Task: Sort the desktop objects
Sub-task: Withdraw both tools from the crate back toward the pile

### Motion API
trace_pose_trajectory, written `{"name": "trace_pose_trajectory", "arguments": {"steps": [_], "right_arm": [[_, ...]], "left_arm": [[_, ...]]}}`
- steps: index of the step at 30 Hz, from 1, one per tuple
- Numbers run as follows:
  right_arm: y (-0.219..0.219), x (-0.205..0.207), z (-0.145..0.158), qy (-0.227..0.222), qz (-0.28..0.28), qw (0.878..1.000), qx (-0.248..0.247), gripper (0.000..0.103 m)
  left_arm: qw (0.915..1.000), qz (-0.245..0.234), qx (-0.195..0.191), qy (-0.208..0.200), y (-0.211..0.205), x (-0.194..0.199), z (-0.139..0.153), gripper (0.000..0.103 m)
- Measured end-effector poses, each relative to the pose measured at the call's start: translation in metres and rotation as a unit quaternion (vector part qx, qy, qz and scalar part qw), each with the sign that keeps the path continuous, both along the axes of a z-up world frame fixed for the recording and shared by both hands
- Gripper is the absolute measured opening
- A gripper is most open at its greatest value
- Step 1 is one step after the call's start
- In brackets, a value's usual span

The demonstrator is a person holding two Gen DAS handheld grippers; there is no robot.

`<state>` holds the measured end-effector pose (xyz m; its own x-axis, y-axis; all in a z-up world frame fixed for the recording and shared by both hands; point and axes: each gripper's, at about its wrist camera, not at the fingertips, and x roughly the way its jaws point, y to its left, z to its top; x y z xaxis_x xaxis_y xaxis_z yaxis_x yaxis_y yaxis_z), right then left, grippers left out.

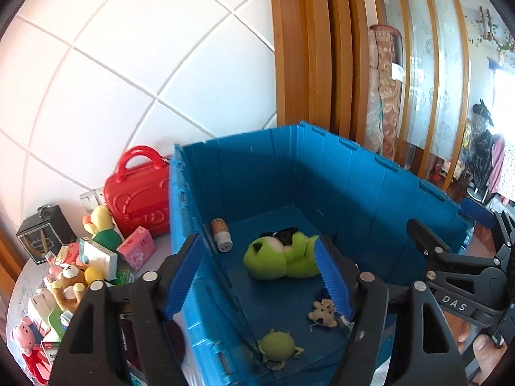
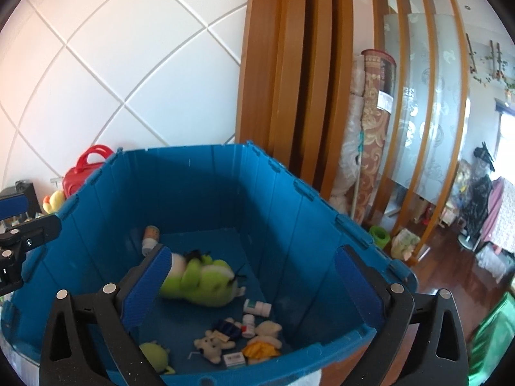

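Two grippers hang over the blue crate (image 2: pixel 289 212), jaws wide open on both the left gripper (image 1: pixel 257 276) and right gripper (image 2: pixel 257 289), nothing in them. Green plush frog (image 1: pixel 280 257) lies on the crate floor; more toys and boxes wait on the bench (image 1: pixel 157 251).

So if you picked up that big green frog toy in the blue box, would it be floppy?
Probably floppy: the big green frog toy looks like soft plush and lies slumped on the floor of the blue box. It is likely light for its size and would squash between the pads. Its fuzzy fabric should not slip much, and it seems unlikely to roll.
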<state>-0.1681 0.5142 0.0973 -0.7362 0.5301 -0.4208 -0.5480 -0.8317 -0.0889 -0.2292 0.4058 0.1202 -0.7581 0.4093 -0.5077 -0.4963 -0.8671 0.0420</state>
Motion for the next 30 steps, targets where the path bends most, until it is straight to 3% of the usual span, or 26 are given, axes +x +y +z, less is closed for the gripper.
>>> {"name": "trace_pose_trajectory", "arguments": {"steps": [9, 19, 26, 30], "right_arm": [[-0.073, 0.005, 0.019, 0.029, 0.051, 0.998, 0.026, 0.103], [-0.172, -0.019, 0.034, 0.07, 0.131, 0.988, 0.042, 0.103], [-0.237, -0.047, 0.022, 0.064, 0.194, 0.978, 0.032, 0.103], [-0.265, -0.071, 0.004, 0.037, 0.229, 0.973, 0.008, 0.103]], "left_arm": [[0.9969, 0.043, 0.046, 0.046, -0.073, 0.015, 0.016, 0.076], [0.9905, 0.109, 0.062, 0.056, -0.192, 0.012, 0.013, 0.076], [0.9824, 0.177, 0.041, 0.043, -0.276, 0.006, -0.013, 0.076], [0.9754, 0.219, 0.029, -0.004, -0.324, -0.006, -0.039, 0.076]]}}
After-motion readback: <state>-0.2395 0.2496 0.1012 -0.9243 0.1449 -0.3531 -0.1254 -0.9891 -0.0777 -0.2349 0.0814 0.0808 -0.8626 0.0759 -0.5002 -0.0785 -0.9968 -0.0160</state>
